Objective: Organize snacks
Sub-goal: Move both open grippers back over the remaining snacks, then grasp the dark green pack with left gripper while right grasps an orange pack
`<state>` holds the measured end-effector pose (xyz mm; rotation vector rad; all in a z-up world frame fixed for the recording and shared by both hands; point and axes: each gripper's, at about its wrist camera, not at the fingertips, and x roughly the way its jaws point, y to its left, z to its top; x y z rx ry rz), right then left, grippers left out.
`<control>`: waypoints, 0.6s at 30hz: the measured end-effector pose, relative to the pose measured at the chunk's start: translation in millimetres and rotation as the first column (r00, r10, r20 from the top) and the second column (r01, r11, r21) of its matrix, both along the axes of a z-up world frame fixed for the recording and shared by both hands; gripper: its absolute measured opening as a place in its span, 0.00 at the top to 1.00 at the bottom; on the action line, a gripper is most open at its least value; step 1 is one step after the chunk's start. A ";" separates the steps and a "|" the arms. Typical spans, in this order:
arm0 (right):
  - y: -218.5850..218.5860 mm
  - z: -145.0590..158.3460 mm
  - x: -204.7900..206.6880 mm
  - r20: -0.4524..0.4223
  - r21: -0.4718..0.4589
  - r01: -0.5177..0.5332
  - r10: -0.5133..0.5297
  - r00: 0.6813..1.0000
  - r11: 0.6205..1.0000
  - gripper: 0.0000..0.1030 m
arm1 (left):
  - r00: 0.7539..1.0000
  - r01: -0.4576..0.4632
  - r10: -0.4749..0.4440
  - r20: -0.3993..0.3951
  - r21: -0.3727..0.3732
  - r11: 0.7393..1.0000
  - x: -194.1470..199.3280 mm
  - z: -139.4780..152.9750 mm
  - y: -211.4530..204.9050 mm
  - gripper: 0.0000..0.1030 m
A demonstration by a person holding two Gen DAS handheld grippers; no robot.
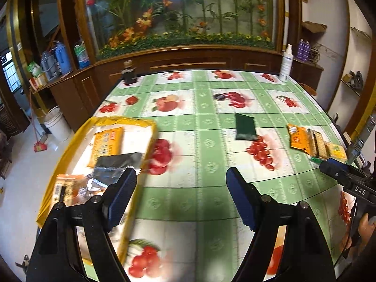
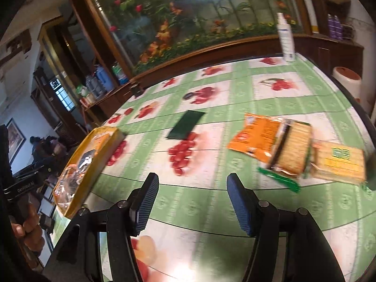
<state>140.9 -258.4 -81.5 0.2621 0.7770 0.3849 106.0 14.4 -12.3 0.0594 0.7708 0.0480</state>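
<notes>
Yellow tray (image 1: pixel 145 122): several packets in; dark green packet (image 1: pixel 245 127), orange packet (image 2: pixel 256 136), 2 cracker packs (image 2: pixel 296 150) outstanding (left gripper (image 1: pixel 181 196), right gripper (image 2: pixel 192 203) both apart, empty).

White spray bottle (image 1: pixel 286 63) and dark jar (image 1: pixel 128 73) on tablecloth (image 1: pixel 202 141)

Wooden cabinet (image 1: pixel 188 58) with floral mural (image 1: pixel 183 9)

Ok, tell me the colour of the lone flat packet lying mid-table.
Dark green. The packet shows best in the left wrist view, lying flat on the fruit-print tablecloth.
</notes>
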 end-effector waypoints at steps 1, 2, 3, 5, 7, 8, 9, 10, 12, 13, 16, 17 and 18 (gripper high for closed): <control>-6.6 -1.4 0.7 -0.004 -0.006 0.016 -0.016 1.000 1.000 0.37 | 1.000 0.009 -0.009 -0.008 0.003 1.000 4.6 -2.0 -5.2 0.24; -13.1 -3.2 1.9 -0.008 -0.011 0.029 -0.029 1.000 1.000 0.35 | 1.000 0.020 -0.020 -0.018 0.002 1.000 10.9 -4.4 -10.6 0.24; -19.0 -4.6 3.3 -0.011 -0.018 0.042 -0.042 0.999 0.999 0.32 | 0.999 0.031 -0.031 -0.030 -0.004 1.000 18.8 -7.5 -15.6 0.24; -28.7 -6.0 5.9 -0.011 -0.041 0.067 -0.067 0.998 0.997 0.31 | 0.997 0.051 -0.052 -0.060 -0.020 0.999 32.8 -13.9 -23.7 0.24; -37.7 -5.8 11.1 -0.006 -0.052 0.086 -0.086 0.996 0.995 0.30 | 0.995 0.061 -0.063 -0.079 -0.035 0.998 46.6 -19.8 -31.1 0.24; -41.8 -4.7 15.1 -0.002 -0.057 0.097 -0.097 0.995 0.994 0.30 | 0.993 0.063 -0.067 -0.096 -0.040 0.997 55.0 -23.2 -34.6 0.24; -45.1 -3.6 19.1 0.000 -0.056 0.106 -0.106 0.994 0.993 0.30 | 0.992 0.067 -0.072 -0.107 -0.052 0.996 63.3 -26.0 -37.4 0.24; -47.8 -2.3 24.4 -0.001 -0.046 0.110 -0.110 0.994 0.993 0.30 | 0.991 0.068 -0.074 -0.109 -0.063 0.996 69.2 -27.9 -39.4 0.24; -47.6 2.2 36.3 -0.002 -0.026 0.102 -0.102 0.995 0.994 0.30 | 0.991 0.061 -0.069 -0.117 -0.071 0.996 85.0 -31.8 -44.9 0.24; -43.0 4.8 43.2 0.003 -0.034 0.089 -0.089 0.996 0.995 0.30 | 0.990 0.061 -0.071 -0.124 -0.082 0.995 91.8 -33.7 -47.2 0.24; -22.8 3.4 70.2 -0.023 -0.043 0.042 -0.043 0.999 0.998 0.30 | 0.986 0.059 -0.074 -0.152 -0.100 0.993 113.5 -42.1 -53.8 0.24; -15.3 0.0 79.9 -0.041 -0.065 0.040 -0.043 0.998 0.997 0.30 | 0.983 0.063 -0.080 -0.166 -0.106 0.992 119.9 -45.6 -56.0 0.24; -9.6 -3.4 86.7 -0.056 -0.087 0.040 -0.045 0.997 0.995 0.30 | 0.980 0.068 -0.087 -0.177 -0.113 0.991 125.9 -49.1 -58.5 0.24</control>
